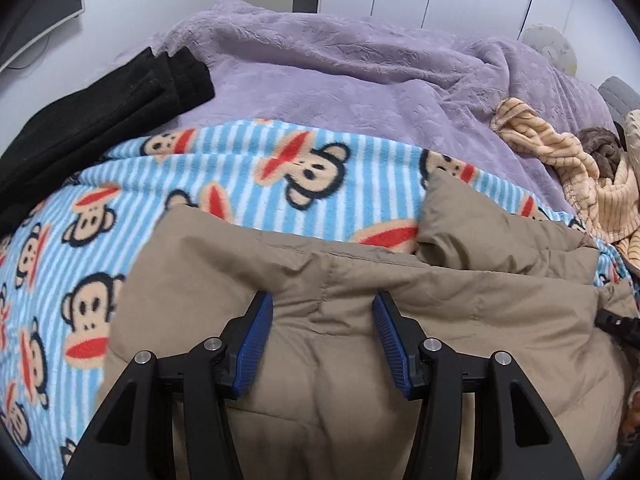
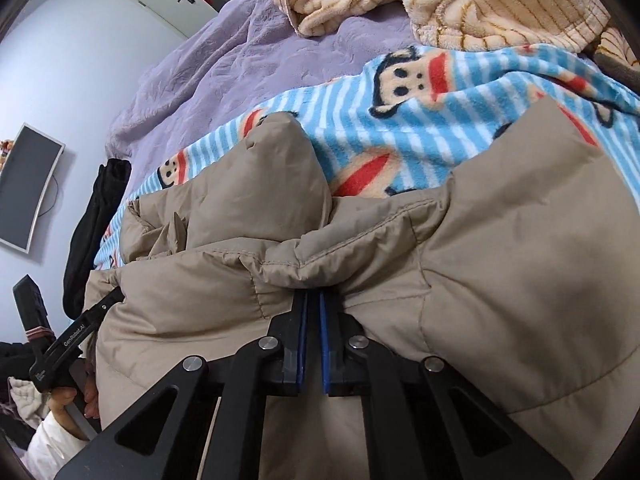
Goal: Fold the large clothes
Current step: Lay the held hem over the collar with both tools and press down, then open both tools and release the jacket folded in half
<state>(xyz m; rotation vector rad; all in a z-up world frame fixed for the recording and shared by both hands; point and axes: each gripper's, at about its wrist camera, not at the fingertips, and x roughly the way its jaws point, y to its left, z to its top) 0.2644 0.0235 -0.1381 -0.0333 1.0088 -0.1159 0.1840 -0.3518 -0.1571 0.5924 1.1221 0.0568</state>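
A tan padded jacket (image 1: pixel 360 288) lies on a blue striped monkey-print blanket (image 1: pixel 240 168) on the bed. My left gripper (image 1: pixel 323 304) is open, its blue pads spread just above the jacket's top fabric. In the right wrist view the jacket (image 2: pixel 500 260) fills the lower frame, with one folded part (image 2: pixel 264 184) sticking up. My right gripper (image 2: pixel 313 300) is shut on a bunched fold of the jacket at a seam edge. The left gripper also shows in the right wrist view (image 2: pixel 76 344) at the lower left, held by a hand.
A purple bedspread (image 1: pixel 340 76) covers the bed behind. Black clothes (image 1: pixel 100 112) lie at the left. A cream striped garment (image 1: pixel 568 160) is piled at the right, also in the right wrist view (image 2: pixel 460 4). A monitor (image 2: pixel 28 184) hangs on the wall.
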